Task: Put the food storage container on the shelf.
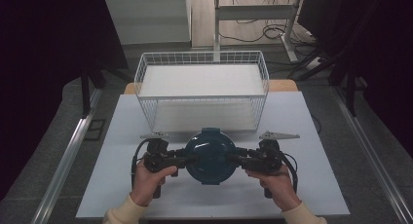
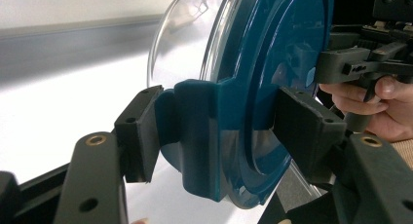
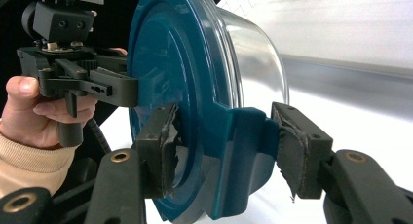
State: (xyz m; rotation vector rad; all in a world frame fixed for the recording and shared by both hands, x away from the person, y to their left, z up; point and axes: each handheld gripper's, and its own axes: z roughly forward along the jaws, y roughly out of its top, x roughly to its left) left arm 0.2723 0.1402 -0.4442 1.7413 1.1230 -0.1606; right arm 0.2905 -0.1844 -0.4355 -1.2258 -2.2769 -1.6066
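Two grippers, left gripper and right gripper, clamp one lidded bowl.

Lid: dark teal, on a clear container body. Behind the lid, wire basket: white grid. Bench: pale grey-white. Both claws: black.

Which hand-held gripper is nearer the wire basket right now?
Neither clearly: it's about even. The left hand-held gripper clamps the blue lid's left latch, the right hand-held gripper its right latch. Both sit level, just in front of the basket.
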